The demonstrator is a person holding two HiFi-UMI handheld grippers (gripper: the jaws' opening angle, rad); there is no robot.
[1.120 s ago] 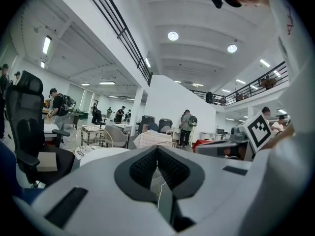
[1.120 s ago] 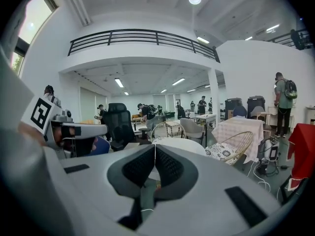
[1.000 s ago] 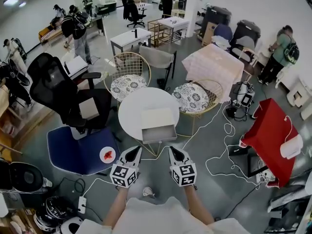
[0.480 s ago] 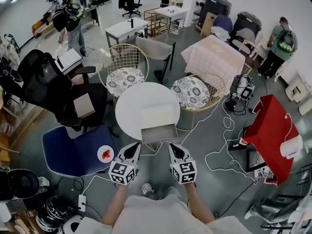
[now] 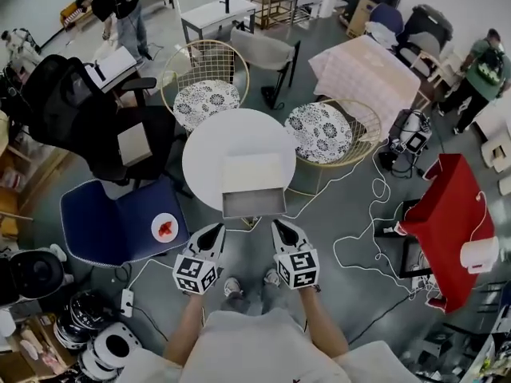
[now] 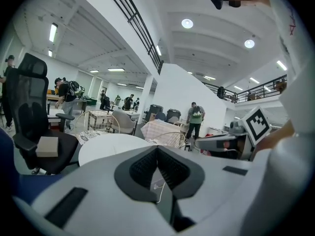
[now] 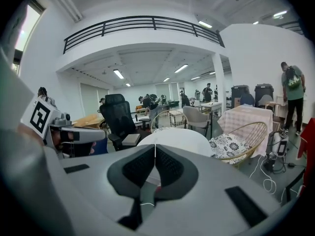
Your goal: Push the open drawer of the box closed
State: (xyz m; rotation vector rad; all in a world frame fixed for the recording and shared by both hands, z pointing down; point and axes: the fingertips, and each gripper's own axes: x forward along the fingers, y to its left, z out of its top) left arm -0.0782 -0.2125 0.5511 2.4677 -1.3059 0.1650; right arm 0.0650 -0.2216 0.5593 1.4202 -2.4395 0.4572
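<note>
Box point(image 5: 252, 174) sits at the near edge of the round white table point(image 5: 204, 146), its drawer point(image 5: 254, 203) pulled out over that edge, only grey floor showing inside. Left gripper point(image 5: 215, 230) and right gripper point(image 5: 279, 227) hang just short of the table, jaws together, holding nothing.

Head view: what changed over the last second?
The left claw and right claw moved closer to the drawer, both shut and empty; nothing taken or released. The drawer stayed open, untouched, in the box on the table.
</note>
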